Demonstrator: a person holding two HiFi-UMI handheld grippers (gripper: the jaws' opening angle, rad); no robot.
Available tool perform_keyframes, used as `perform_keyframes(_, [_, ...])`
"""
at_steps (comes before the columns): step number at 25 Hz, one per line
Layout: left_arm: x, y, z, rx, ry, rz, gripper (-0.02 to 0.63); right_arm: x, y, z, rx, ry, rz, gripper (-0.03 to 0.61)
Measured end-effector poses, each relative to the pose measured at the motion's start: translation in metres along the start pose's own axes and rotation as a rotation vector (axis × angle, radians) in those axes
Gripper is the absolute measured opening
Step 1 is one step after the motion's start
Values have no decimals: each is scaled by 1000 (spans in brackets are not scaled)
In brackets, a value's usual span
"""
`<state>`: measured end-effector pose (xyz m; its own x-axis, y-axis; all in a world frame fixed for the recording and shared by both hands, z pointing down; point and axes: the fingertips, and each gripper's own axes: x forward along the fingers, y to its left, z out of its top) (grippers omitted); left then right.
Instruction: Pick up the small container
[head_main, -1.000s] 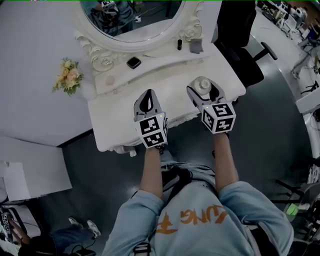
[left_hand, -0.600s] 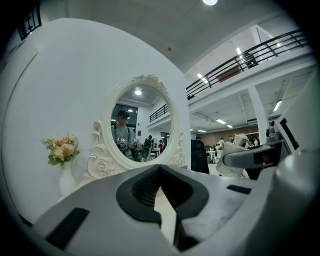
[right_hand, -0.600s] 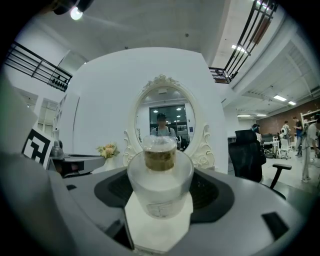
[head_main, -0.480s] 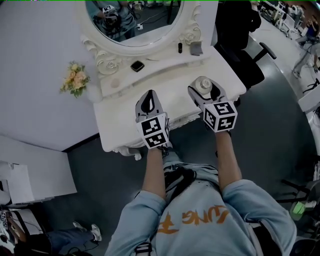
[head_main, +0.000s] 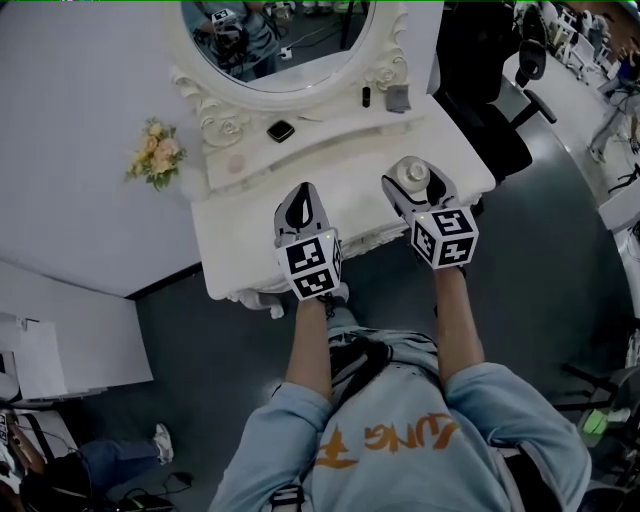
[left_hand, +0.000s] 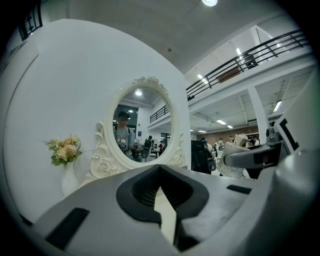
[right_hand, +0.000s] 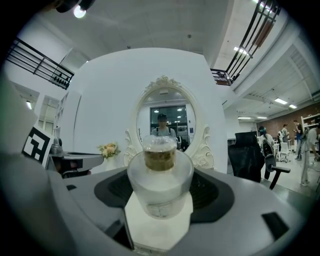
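The small container (right_hand: 160, 181) is a frosted round jar with a clear lid over brownish contents. It sits upright between the jaws of my right gripper (right_hand: 160, 200), which is shut on it. From the head view the small container (head_main: 413, 174) shows as a pale round top in the right gripper (head_main: 412, 168), over the front right of the white vanity table (head_main: 240, 235). Whether it touches the tabletop I cannot tell. My left gripper (head_main: 302, 195) hovers over the table's front middle, shut and holding nothing; in its own view the left gripper (left_hand: 161, 186) leaves only a thin slit.
An oval mirror (head_main: 280, 40) in an ornate white frame stands at the table's back. On the shelf lie a black compact (head_main: 281, 130), a small dark bottle (head_main: 366, 96) and a grey item (head_main: 398, 97). Flowers (head_main: 157, 152) stand left. A black chair (head_main: 490, 90) stands right.
The head view has shifted slightly, so the table sits a little further right and lower. Both grippers keep their places over the table, the right one still shut on the container.
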<state>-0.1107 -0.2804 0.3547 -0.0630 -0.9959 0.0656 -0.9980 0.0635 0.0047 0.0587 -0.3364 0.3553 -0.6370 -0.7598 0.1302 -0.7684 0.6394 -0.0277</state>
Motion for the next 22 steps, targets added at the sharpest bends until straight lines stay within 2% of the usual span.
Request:
perform_keyframes(9, [1,-5,-5,10,16,-12,18,-7,-4,-8,11,6,-12,334])
perform_keyframes(15, [11,-17,-5,30,20,-50,19,-9,-16,-12,25,4,-35,334])
perform_keyframes(22, [27,-20,-10,28,32,-67,18,0,-24,-14,24,7,-25,334])
